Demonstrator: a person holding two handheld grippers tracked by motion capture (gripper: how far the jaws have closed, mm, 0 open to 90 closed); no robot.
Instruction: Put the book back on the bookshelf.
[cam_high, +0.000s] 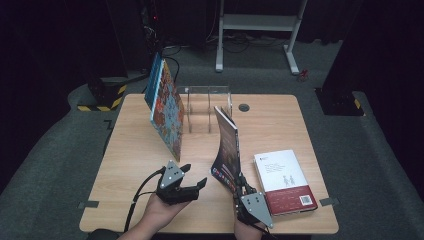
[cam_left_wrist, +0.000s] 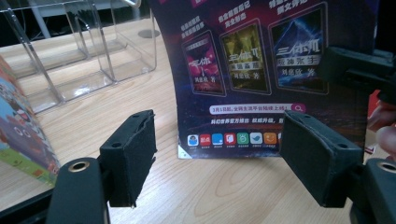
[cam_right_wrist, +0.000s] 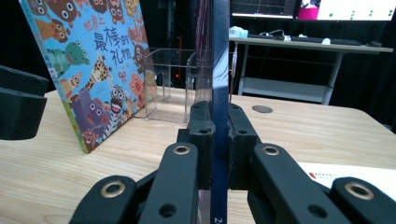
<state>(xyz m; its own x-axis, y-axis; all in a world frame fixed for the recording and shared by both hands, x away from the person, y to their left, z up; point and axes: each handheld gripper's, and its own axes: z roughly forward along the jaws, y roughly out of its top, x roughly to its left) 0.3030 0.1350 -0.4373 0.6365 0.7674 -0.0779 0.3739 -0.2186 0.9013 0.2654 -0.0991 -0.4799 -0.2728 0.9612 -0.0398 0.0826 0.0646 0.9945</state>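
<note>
On the tabletop, the right gripper clamps the dark magazine upright by its lower edge; the left gripper hangs released beside it. Best keep it vertical while steering toward the clear rack

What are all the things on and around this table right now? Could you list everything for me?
Thin dark purple book: one, standing upright and bowed at mid-table, clamped at its lower edge.
Colourful animal picture book: one, blue and orange, leaning against the rack's left end.
Clear plastic book rack: one, transparent, at the table's far middle.
White and red book: one, lying flat at the near right.
Light wooden table: one, under everything.
White metal frame: one, on the floor behind.
Left gripper: one, black, jaws open, near left.
Right gripper: one, black, shut on the purple book.
</note>
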